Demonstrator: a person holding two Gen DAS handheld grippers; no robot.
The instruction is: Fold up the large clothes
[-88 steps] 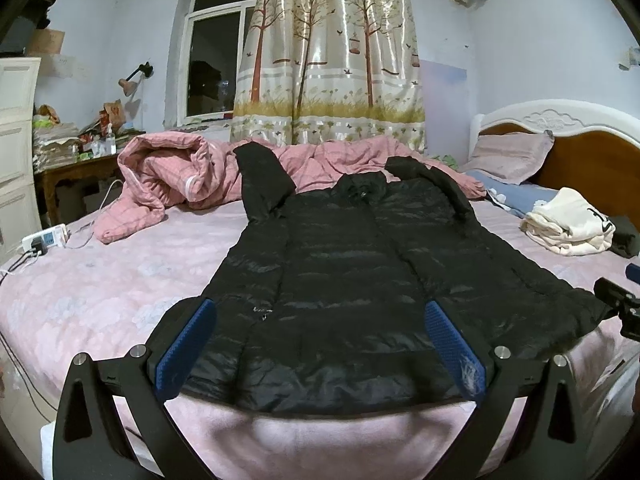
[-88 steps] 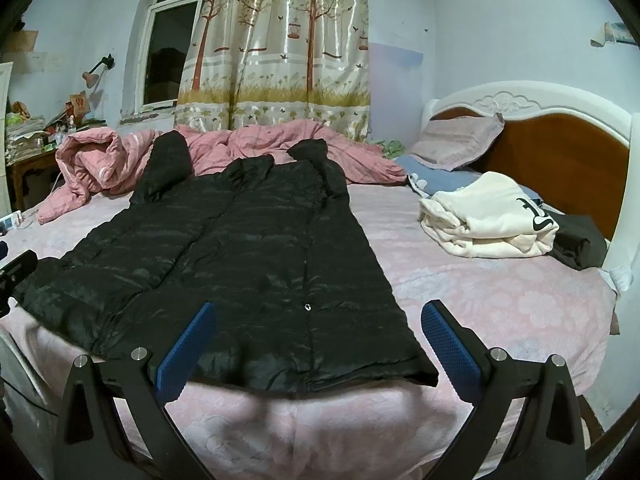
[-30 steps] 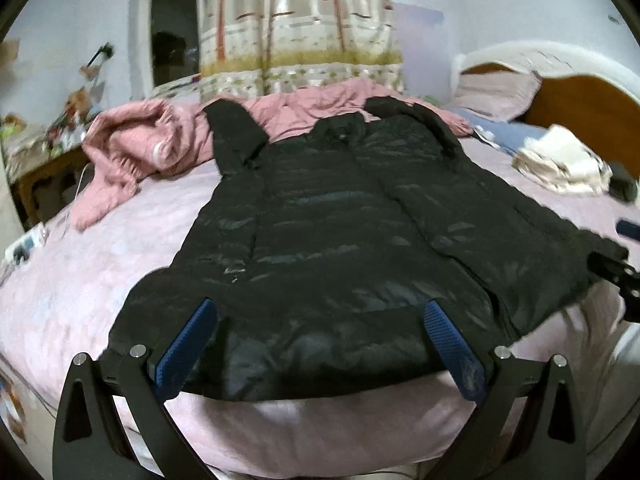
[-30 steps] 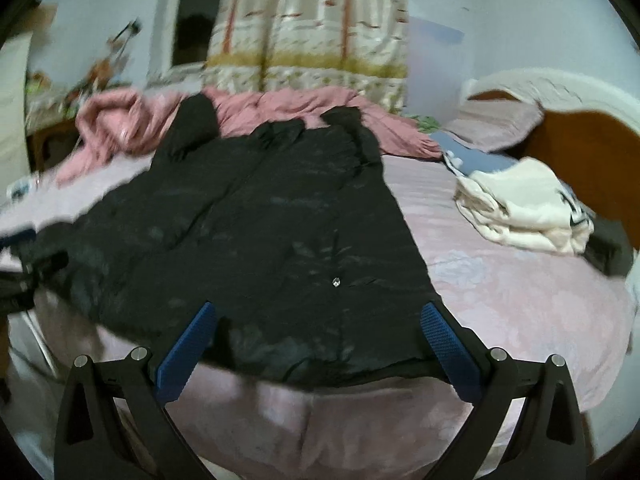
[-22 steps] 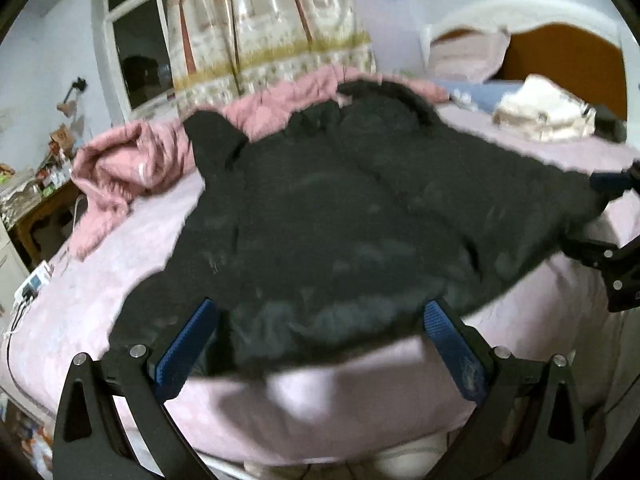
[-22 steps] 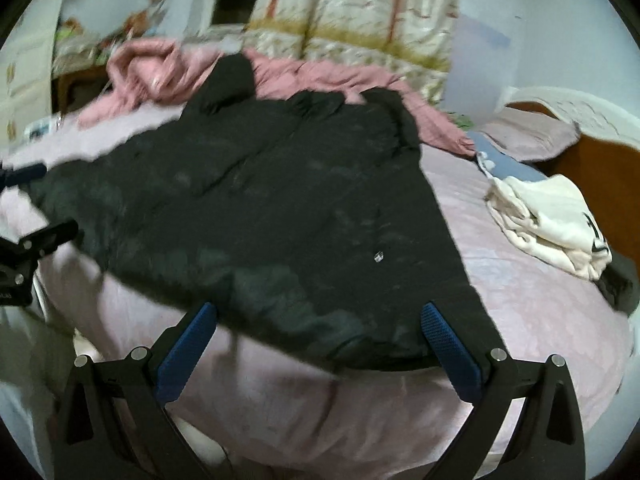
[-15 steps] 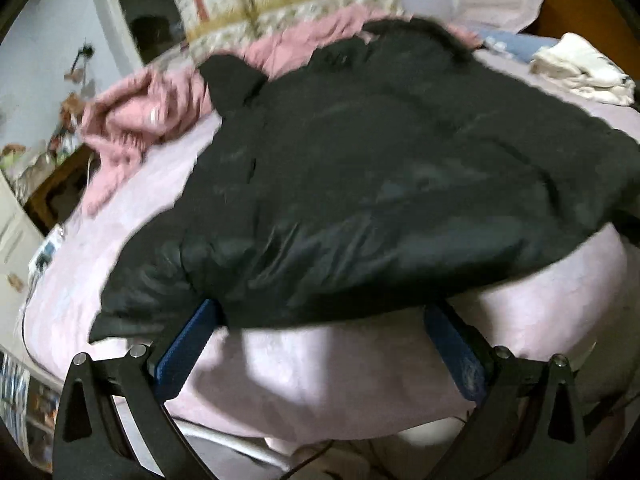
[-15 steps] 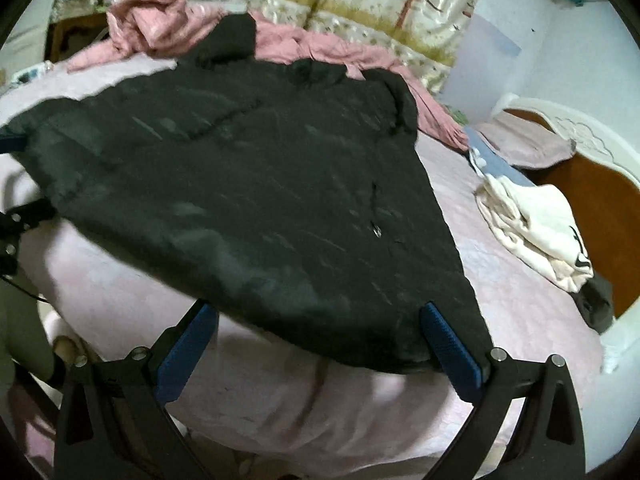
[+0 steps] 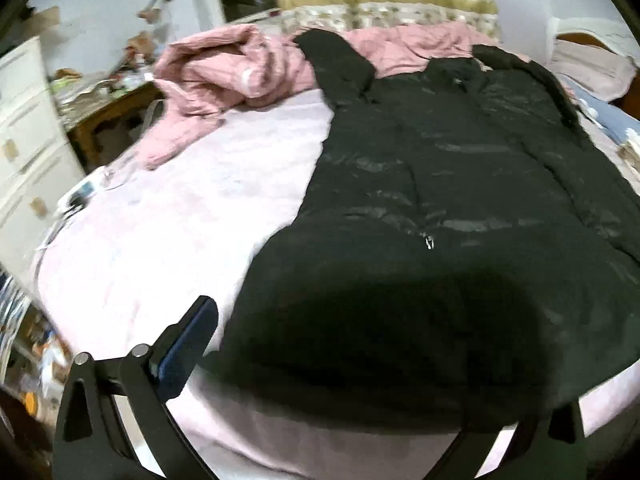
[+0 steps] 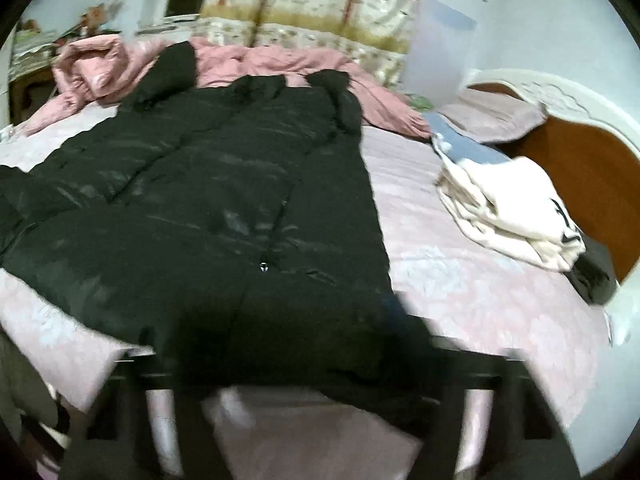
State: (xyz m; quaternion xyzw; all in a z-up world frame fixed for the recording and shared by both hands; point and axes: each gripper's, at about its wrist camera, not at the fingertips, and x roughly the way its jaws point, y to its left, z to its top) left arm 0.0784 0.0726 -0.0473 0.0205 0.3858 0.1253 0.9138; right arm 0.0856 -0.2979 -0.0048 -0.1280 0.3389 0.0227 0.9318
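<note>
A long black padded coat (image 9: 440,184) lies spread flat on a bed (image 9: 180,232) covered with a pale pink sheet, its collar toward a crumpled pink quilt (image 9: 224,64) at the far side and its hem at the near edge. The left tool (image 9: 360,368) sits at the hem's left corner; its jaws are closing but stand wide, one blue pad clear of the fabric, the other hidden under the dark cloth. The right tool (image 10: 320,364) is at the hem's right corner, blurred by motion; its jaws are closing with the hem between them, though whether the pads press on it cannot be told. A folded cream garment (image 10: 516,208) lies on the bed near the wooden headboard (image 10: 580,168).
</note>
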